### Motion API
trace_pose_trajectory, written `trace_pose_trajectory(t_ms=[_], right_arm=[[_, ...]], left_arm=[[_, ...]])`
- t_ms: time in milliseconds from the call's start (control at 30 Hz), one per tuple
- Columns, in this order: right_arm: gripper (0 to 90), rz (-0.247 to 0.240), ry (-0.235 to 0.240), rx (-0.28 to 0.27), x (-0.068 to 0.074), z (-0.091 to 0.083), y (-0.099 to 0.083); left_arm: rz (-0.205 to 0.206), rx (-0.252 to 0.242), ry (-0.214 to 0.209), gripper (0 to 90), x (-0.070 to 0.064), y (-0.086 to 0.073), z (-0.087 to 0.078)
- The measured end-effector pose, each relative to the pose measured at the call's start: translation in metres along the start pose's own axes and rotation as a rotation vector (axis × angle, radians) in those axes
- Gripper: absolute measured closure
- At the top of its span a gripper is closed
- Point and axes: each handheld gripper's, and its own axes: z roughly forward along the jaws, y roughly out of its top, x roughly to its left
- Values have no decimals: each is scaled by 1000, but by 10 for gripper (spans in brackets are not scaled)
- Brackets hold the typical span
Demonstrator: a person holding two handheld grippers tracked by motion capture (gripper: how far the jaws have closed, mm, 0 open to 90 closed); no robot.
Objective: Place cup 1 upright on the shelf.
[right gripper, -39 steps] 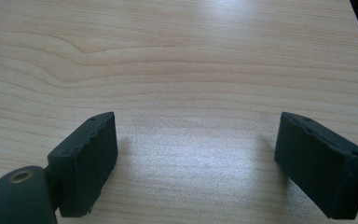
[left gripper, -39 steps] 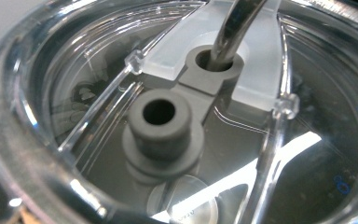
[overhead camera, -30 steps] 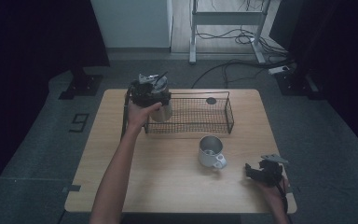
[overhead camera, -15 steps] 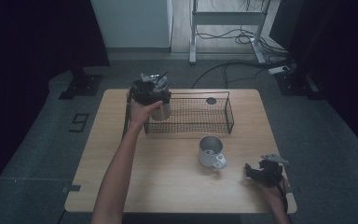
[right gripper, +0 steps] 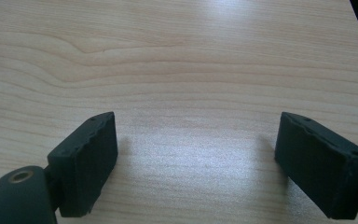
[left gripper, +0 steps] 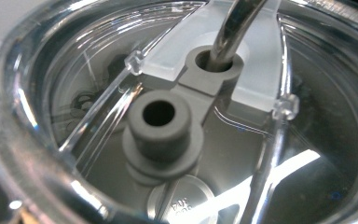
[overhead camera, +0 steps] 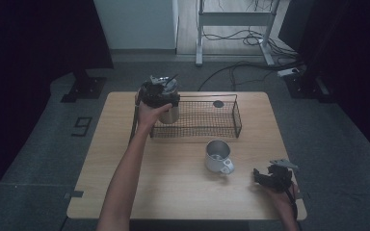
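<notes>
A steel tumbler (overhead camera: 171, 113) with a clear lid (left gripper: 74, 70), a grey stopper (left gripper: 161, 126) and a metal straw (left gripper: 235, 28) stands at the left end of the black wire basket (overhead camera: 207, 133). My left gripper (overhead camera: 159, 94) sits on top of the tumbler, shut on it, and the person's hand wraps around both. In the left gripper view the lid is very close and hides the jaws. My right gripper (overhead camera: 262, 177) rests low over the table's front right, open, with bare wood between its jaws (right gripper: 196, 163).
A metal mug (overhead camera: 218, 155) with its handle toward the front stands mid-table, left of the right gripper. A small dark disc (overhead camera: 218, 104) lies near the basket's far rim. The wooden table (overhead camera: 173, 192) ends close behind the right hand.
</notes>
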Motion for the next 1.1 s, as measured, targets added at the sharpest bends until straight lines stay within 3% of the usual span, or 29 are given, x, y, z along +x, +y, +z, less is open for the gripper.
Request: trace_pose_trajectory(t_ms=[267,1100], right_arm=[[130,0,1,-1,0,0,0],[130,-1,0,0,0,0,0]], left_arm=[[-17,2,-1,40,2,-1,10],[-2,46,1,40,-4,-16,39]])
